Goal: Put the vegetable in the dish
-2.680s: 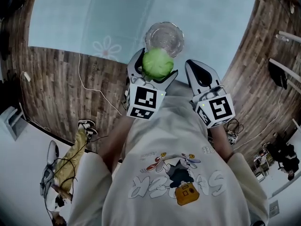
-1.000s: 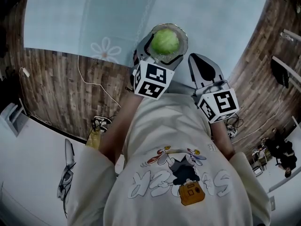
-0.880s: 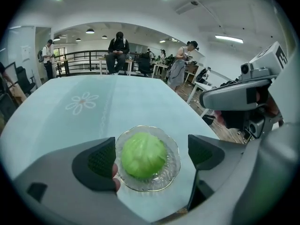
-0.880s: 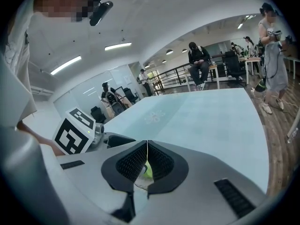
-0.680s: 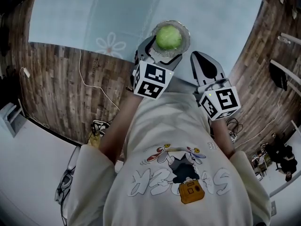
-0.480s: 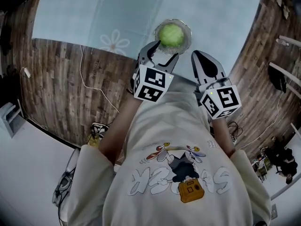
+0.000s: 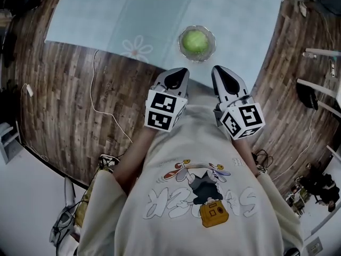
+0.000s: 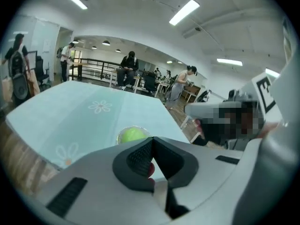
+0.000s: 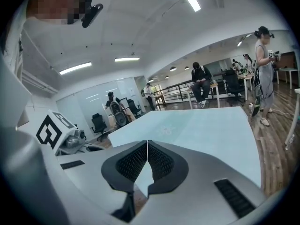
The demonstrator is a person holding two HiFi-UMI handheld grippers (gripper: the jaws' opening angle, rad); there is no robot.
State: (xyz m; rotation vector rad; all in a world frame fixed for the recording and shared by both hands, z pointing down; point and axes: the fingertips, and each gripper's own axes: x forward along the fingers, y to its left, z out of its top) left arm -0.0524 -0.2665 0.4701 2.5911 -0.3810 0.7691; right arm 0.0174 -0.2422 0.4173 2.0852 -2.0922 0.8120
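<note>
Nearest to us, at the middle of the head view, the two grippers sat side by side, their tips about at the near edge of the worktop (image 7: 106, 20). The left hand-held gripper (image 7: 178, 72) had just been closing its jaws, and they stood pressed together with nothing between them. The right hand-held gripper (image 7: 218, 71) was also closed tight and empty.

Further up the frame, apart from both tips, the clear dish (image 7: 181, 49) stood on the worktop near that edge. The round green vegetable (image 7: 195, 40) lay inside it, touched by neither gripper.

The vegetable lay straight ahead, up-frame, roughly between the lines of the two grippers, and we could call neither one clearly nearer. The left gripper view showed it just above and left of the jaw tips, while the right gripper view showed only bare worktop. It was a ball, so it had no long axis to line up with. We judged the placing done.
</note>
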